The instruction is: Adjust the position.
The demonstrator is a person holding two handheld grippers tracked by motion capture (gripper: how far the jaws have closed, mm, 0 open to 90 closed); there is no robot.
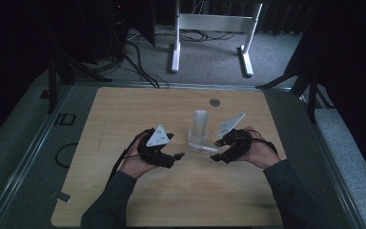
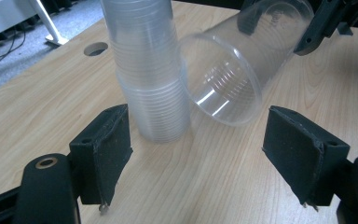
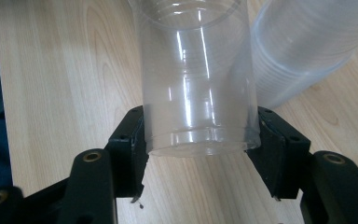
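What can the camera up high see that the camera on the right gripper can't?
Only the high view takes in the whole table, both sleeves, the left gripper and the white stand on the floor. Only the right gripper view shows, close up, the right gripper squeezing the single cup near its bottom. Both show that cup, the stack of cups and the wood.

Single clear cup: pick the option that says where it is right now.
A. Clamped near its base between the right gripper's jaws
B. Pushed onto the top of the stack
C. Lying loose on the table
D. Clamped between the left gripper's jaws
A: the right gripper has both pads pressed on the single cup near its base, beside the stack of cups, while the left gripper stands open and holds nothing.
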